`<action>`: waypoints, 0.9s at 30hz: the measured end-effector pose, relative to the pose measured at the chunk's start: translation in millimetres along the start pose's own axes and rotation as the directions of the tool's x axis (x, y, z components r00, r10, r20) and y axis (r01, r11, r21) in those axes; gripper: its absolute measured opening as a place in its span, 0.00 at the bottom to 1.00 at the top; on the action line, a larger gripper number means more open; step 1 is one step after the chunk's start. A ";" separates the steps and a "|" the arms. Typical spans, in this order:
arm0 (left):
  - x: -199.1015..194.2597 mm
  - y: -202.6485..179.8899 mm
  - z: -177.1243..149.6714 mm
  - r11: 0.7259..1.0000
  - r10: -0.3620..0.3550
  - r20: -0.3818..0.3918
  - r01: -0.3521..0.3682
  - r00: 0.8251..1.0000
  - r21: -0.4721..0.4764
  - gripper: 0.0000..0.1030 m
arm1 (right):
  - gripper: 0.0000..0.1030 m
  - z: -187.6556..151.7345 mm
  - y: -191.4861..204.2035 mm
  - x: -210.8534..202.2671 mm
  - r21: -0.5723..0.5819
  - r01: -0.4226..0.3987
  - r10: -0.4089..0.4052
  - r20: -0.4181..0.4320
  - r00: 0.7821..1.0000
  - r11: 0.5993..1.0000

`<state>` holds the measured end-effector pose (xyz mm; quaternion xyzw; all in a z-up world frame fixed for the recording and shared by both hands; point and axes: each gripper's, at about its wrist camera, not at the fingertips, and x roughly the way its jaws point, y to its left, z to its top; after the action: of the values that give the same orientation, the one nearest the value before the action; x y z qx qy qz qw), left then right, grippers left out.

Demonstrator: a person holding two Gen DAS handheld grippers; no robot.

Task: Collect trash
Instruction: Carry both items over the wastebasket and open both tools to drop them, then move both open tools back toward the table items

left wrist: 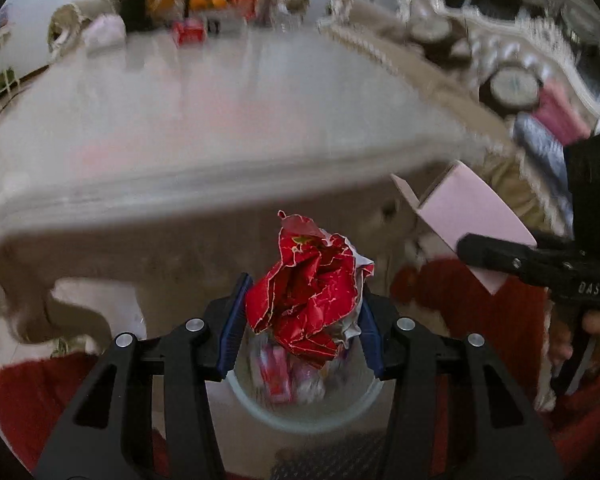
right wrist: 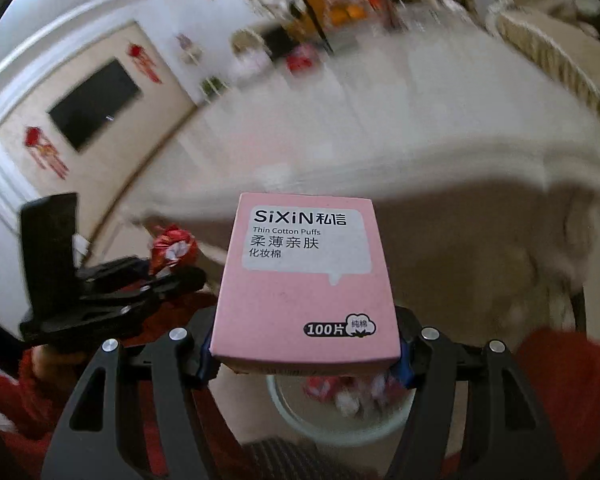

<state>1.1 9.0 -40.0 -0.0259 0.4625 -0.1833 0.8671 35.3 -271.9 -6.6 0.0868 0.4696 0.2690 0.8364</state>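
1. Crumpled red foil wrapper with white torn edges (left wrist: 306, 294): clenched between the blue pads of the left tool (left wrist: 300, 330), hanging right above the round white-rimmed trash bin (left wrist: 364, 404).
2. Flat pink cardboard box of cotton puffs (right wrist: 306, 276): pinched at its near end by the right tool (right wrist: 306, 354), also above the bin (right wrist: 396, 416), whose rim shows just under the box.
3. Bin contents: red and white scraps, blurred, lying inside; bin standing on the floor in front of the pale, scroll-legged table (left wrist: 220, 128).
4. Doing the drop well, by judgement: centre each item over the bin mouth before letting go; release the light wrapper low, since foil drifts; tilt the box nose-down so its open flap (left wrist: 406, 192) does not catch the rim; keep both tools apart to avoid a knock.
5. Readable print on the box: "SiXiN", "Thin Cotton Puffs", Chinese characters beneath, and "100" in a dark badge near the bottom corner.
6. Lettering on the right tool seen from the left camera: reads like "DAS", uncertain.
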 end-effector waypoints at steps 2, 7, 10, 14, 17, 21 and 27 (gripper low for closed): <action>24.7 -0.6 -13.6 1.000 0.003 -0.063 -0.003 0.998 0.009 0.47 | 0.60 -10.1 -4.8 25.5 -0.007 0.047 -0.047 -0.068 0.997 0.999; 103.1 2.2 -47.0 1.000 0.011 -0.251 -0.007 0.968 0.019 0.47 | 0.60 -32.6 -24.6 101.1 -0.008 0.162 -0.159 -0.246 0.956 0.987; 125.5 7.4 -58.5 1.000 0.009 -0.315 -0.011 0.949 -0.003 0.51 | 0.60 -36.8 -29.2 127.1 -0.039 0.185 -0.188 -0.303 0.934 0.982; 133.7 13.2 -61.4 0.999 0.019 -0.341 -0.032 0.940 -0.033 0.68 | 0.63 -43.1 -31.4 141.3 -0.087 0.216 -0.233 -0.328 0.915 0.973; 133.5 14.9 -60.7 0.998 0.022 -0.338 -0.038 0.941 -0.043 0.80 | 0.72 -38.1 -31.3 143.9 -0.099 0.240 -0.259 -0.311 0.914 0.966; 133.8 12.7 -62.8 0.999 0.027 -0.339 -0.041 0.941 -0.035 0.81 | 0.72 -68.3 -27.0 126.0 -0.106 0.256 -0.276 -0.294 0.915 0.961; 128.0 10.1 -60.4 0.999 0.043 -0.321 -0.049 0.946 -0.008 0.81 | 0.72 -76.0 -22.0 119.1 -0.116 0.267 -0.290 -0.284 0.914 0.957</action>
<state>19.7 -17.8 -178.0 0.0080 0.5994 -0.1609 0.7841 29.4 -235.2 -144.7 -0.0537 0.5876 0.1744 0.7883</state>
